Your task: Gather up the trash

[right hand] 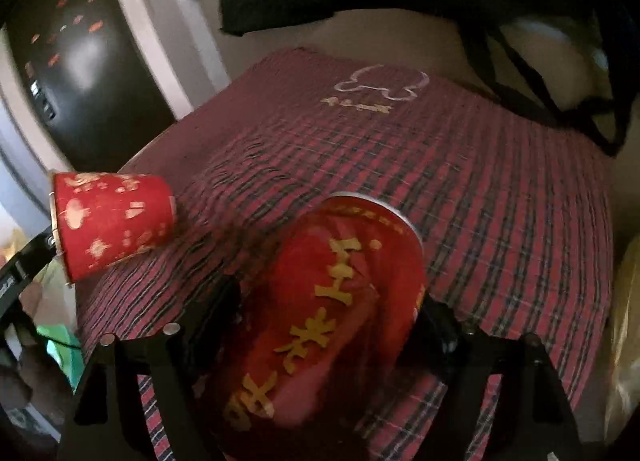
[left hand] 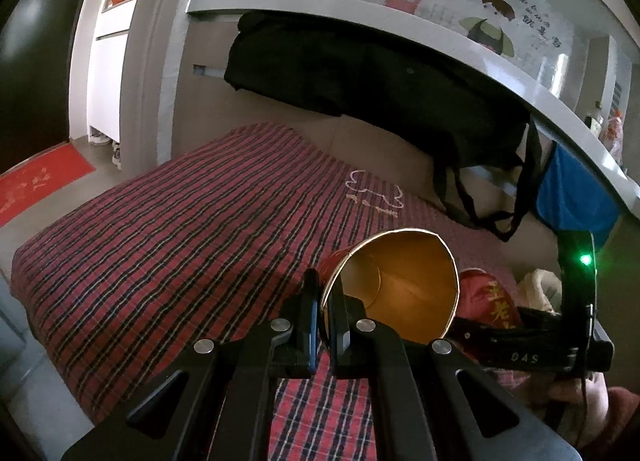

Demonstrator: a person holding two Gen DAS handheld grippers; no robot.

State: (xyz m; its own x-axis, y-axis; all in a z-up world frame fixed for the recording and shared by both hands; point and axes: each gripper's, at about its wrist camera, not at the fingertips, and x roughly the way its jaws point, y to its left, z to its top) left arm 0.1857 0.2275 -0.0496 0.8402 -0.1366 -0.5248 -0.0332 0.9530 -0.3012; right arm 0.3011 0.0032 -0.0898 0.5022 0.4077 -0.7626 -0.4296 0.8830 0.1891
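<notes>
A red paper cup (left hand: 392, 285) with gold patterns hangs tilted above the plaid blanket (left hand: 180, 221), mouth towards the camera. My left gripper (left hand: 325, 301) is shut on its rim, one finger inside and one outside. The same cup (right hand: 112, 221) shows at the left of the right wrist view. A dented red can (right hand: 344, 301) with gold characters lies between the jaws of my right gripper (right hand: 332, 309). The right finger sits against the can; a dark gap shows beside the left finger, so the jaws stand open around it. In the left wrist view the can (left hand: 488, 301) is just right of the cup.
A black bag (left hand: 360, 73) hangs from the grey ledge (left hand: 440, 29) behind the blanket, with its straps dangling at the right. A blue cloth (left hand: 572, 193) hangs further right. A red doormat (left hand: 40, 181) lies on the floor at the left. A hand (left hand: 580, 389) holds the right gripper.
</notes>
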